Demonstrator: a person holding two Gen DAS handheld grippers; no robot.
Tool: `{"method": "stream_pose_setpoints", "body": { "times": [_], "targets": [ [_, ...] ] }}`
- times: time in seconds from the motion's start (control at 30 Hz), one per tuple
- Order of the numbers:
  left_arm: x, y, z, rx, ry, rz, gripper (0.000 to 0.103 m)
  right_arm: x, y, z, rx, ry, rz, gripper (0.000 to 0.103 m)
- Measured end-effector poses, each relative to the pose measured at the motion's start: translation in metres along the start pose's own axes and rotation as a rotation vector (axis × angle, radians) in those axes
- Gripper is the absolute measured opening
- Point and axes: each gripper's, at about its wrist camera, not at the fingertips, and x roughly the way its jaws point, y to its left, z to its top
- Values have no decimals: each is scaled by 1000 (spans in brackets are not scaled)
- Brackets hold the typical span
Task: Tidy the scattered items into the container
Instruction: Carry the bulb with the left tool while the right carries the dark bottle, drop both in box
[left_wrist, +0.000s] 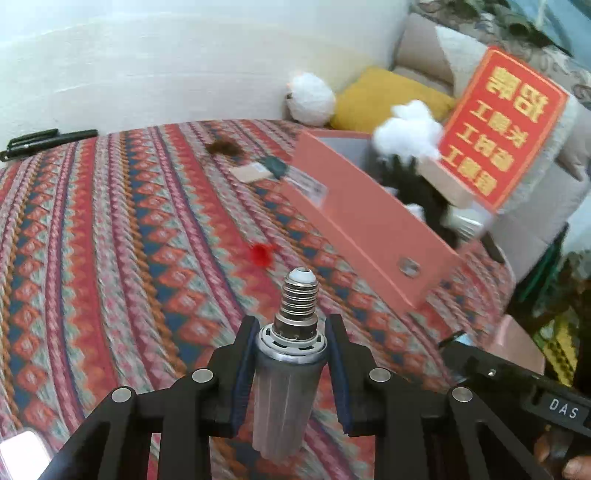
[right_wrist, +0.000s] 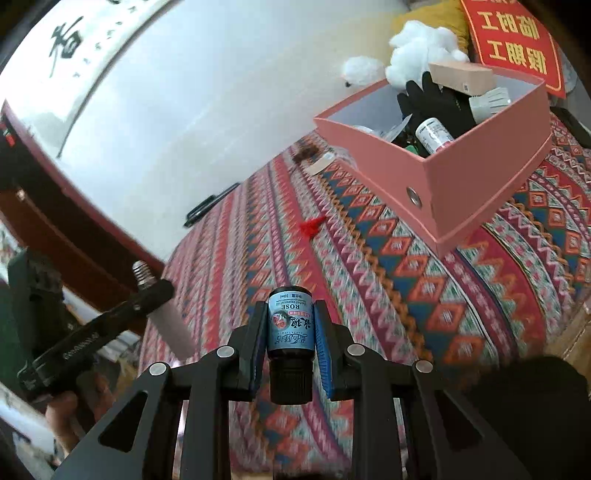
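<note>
My left gripper (left_wrist: 291, 332) is shut on a light bulb (left_wrist: 291, 354), screw base pointing forward, held above the patterned cloth. My right gripper (right_wrist: 290, 325) is shut on a small dark bottle (right_wrist: 290, 328) with a blue ROSE label, cap toward me. The pink box (right_wrist: 480, 173) stands ahead to the right, holding a black glove (right_wrist: 436, 99), white cotton (right_wrist: 417, 48), a white bottle (right_wrist: 434, 134) and a tan carton (right_wrist: 461, 75). In the left wrist view the pink box (left_wrist: 369, 218) lies right of the bulb. The left gripper (right_wrist: 147, 291) shows at the right view's left.
A small red piece (left_wrist: 261, 253) lies on the striped cloth (left_wrist: 110, 258) between the grippers and the box. Black pens (left_wrist: 44, 142) rest at the far left edge. A brown tuft (left_wrist: 223, 147) and a tan card (left_wrist: 255, 171) sit near the box. A red sign (left_wrist: 506, 129) leans behind.
</note>
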Motion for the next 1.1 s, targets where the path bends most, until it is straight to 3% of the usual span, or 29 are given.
{"method": "stream_pose_setpoints", "body": {
  "times": [0.13,0.3,0.47,0.6,0.77,0.9,1.03,1.1],
  "targets": [
    [-12,-40,-20,11,-10,-40,30,-44,-3,-12,-36,-30,-11,26],
    [-20,-93,-19,69,-17,-98,30,-98,-16,-3,-68,-122,-51,26],
    [-6,-145,17,170,-39,-148,30,-148,-35,27,-101,-255,-132,26],
    [25,-174,73,217,-49,-166,30,-171,-51,76,-130,-353,-186,26],
    [83,-198,154,281,-53,-146,30,-153,-70,145,-121,-378,-182,26],
    [143,-195,213,303,-27,-114,30,-110,-85,193,-129,-369,-174,26],
    [198,-185,241,303,15,-82,32,-59,-99,237,-140,-335,-170,27],
    [217,-170,247,284,18,-50,53,-33,-109,250,-124,-287,-224,43]
  ]
}}
